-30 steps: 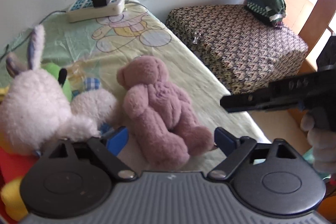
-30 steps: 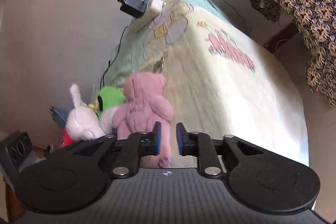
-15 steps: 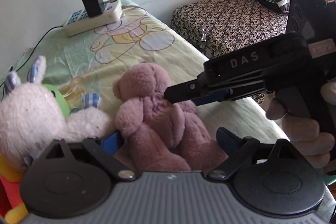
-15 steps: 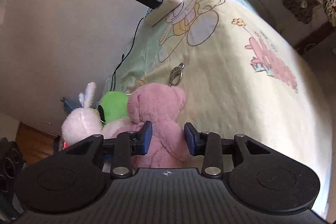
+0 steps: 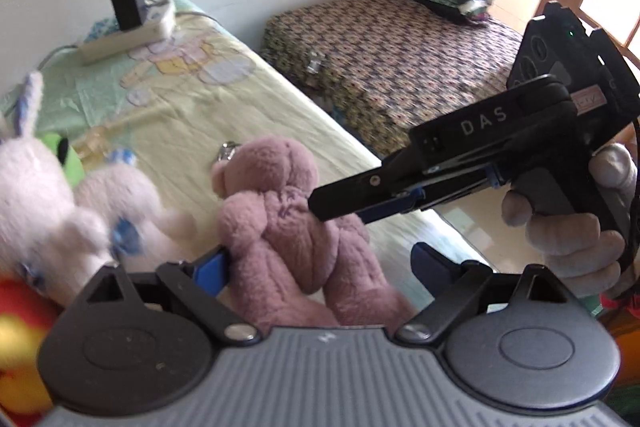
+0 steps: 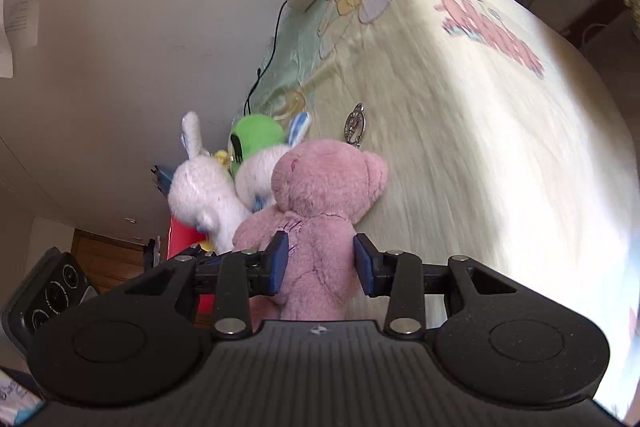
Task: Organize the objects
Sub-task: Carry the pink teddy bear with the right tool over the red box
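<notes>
Left wrist view. Left gripper (image 5: 318,265) has jaws wide apart, as they were a second ago; the pink bear (image 5: 298,227) sits between them, its legs toward the camera, the left pad touching or nearly touching its flank, the right pad clear of it. The change here: the right gripper (image 5: 320,207), a second ago well off to the right of the bear and half a second ago reaching in above it, now has its tip against the bear's back and upper arm. A gloved hand (image 5: 576,223) holds its handle. The bear has also shifted nearer the left tongs. White rabbit (image 5: 36,187) lies left of the left pad, blurred.

Right wrist view. Right gripper (image 6: 318,265) jaws were nearly together a second ago, part open half a second ago, and now stand apart and straddle the bear's torso (image 6: 320,227), one pad on each side; contact cannot be told for sure. The bear's head is just ahead of the pads, the rabbit (image 6: 208,191) and a green toy (image 6: 256,137) ahead and left, a metal keyring (image 6: 355,125) ahead on the bedsheet (image 6: 480,147).

Judgement: the right tongs have opened and lined up for a grasp on the bear; closing is the step in hand, nothing yet lifted or sorted.
</notes>
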Motion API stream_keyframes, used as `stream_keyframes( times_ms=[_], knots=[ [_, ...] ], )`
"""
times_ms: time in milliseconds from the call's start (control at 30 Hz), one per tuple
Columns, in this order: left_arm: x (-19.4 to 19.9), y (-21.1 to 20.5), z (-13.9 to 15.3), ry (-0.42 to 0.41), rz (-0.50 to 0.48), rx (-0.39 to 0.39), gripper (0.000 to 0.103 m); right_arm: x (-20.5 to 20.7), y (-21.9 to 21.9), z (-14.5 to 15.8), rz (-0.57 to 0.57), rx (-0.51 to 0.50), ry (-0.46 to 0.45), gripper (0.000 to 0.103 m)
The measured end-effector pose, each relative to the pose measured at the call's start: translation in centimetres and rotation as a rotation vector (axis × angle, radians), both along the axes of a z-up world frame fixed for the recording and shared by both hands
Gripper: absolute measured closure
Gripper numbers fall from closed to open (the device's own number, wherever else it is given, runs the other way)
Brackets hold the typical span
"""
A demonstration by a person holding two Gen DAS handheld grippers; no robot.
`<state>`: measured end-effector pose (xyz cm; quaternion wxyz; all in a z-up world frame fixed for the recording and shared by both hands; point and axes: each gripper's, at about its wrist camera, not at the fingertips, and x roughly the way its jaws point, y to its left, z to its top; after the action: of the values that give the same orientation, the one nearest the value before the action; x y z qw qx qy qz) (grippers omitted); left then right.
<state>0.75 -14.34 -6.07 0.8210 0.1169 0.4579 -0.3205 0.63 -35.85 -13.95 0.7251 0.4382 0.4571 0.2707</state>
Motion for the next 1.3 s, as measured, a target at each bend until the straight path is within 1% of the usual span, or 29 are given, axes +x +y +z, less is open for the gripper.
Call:
stream_keyframes(
  times_ms=[67,133,200,233,267,300,333,400,467,533,567,600,667,733,767,867,933,1000,1067,1167,1300],
  knots=[
    [-1.8,0.3,-0.4,0.053,-0.026,-0.016,0.011,-1.9,-0.1,0.1,-0.011,0.012,0.027,0.064],
    [-3.4,0.7,-1.0,0.109,-0.047,-0.016,0.011,-3.5,0.1,0.1,-0.020,0.031,0.052,0.064],
    [-4.5,1.3,-2.0,0.183,-0.055,-0.016,0.011,-4.9,0.7,0.1,-0.027,0.050,0.067,0.064],
    [-4.8,1.7,-2.6,0.227,-0.052,-0.017,0.012,-5.5,1.0,0.1,-0.028,0.059,0.072,0.064],
    [-5.0,2.0,-3.2,0.265,-0.046,-0.014,0.016,-6.1,1.4,0.2,-0.030,0.064,0.072,0.064],
    [-4.9,2.3,-3.6,0.285,-0.038,-0.009,0.018,-6.5,1.7,0.2,-0.034,0.064,0.070,0.063],
    [-4.9,2.6,-3.5,0.265,-0.027,-0.016,0.018,-6.7,2.2,0.4,-0.050,0.050,0.066,0.063],
    [-4.6,2.9,-3.6,0.226,-0.001,0.005,0.020,-6.9,2.7,0.7,-0.063,0.018,0.048,0.063],
    [-4.3,3.0,-3.8,0.204,0.010,0.013,0.015,-6.8,3.0,0.9,-0.080,-0.036,0.036,0.063],
    [-4.3,3.2,-3.8,0.197,0.016,0.009,0.014,-6.5,3.4,0.9,-0.072,-0.103,0.026,0.062],
    [-4.3,3.2,-3.9,0.186,0.017,0.008,0.014,-6.4,3.5,0.9,-0.060,-0.118,0.022,0.061],
    [-4.2,3.2,-4.0,0.177,0.014,0.005,0.015,-6.4,3.7,0.5,-0.046,-0.117,0.025,0.058],
    [-4.1,3.0,-4.1,0.161,0.017,0.008,0.015,-6.1,4.1,-0.2,-0.035,-0.111,0.049,0.058],
    [-4.0,2.7,-4.1,0.158,0.024,0.004,0.016,-5.9,4.3,-0.8,-0.030,-0.076,0.070,0.059],
    [-4.0,2.7,-4.1,0.157,0.026,0.004,0.018,-5.9,4.5,-1.1,-0.029,-0.054,0.083,0.058],
    [-3.8,3.1,-3.9,0.166,0.027,0.002,0.025,-5.8,5.0,-0.9,-0.032,-0.041,0.089,0.064],
    [-3.7,3.7,-3.7,0.183,0.043,-0.011,0.028,-5.9,5.1,-0.2,-0.026,-0.026,0.080,0.074],
    [-3.7,4.3,-3.1,0.194,0.053,-0.035,0.029,-6.4,5.2,1.1,-0.016,-0.024,0.064,0.077],
    [-3.8,4.8,-2.1,0.187,0.060,-0.057,0.030,-6.2,5.8,2.7,-0.007,-0.048,0.038,0.077],
    [-4.1,5.5,0.0,0.133,0.071,-0.081,0.030,-6.1,6.5,5.3,0.004,-0.075,-0.020,0.077],
    [-4.1,6.6,3.1,0.057,0.115,-0.104,0.030,-5.2,7.4,8.6,0.045,-0.102,-0.114,0.077]
  ],
)
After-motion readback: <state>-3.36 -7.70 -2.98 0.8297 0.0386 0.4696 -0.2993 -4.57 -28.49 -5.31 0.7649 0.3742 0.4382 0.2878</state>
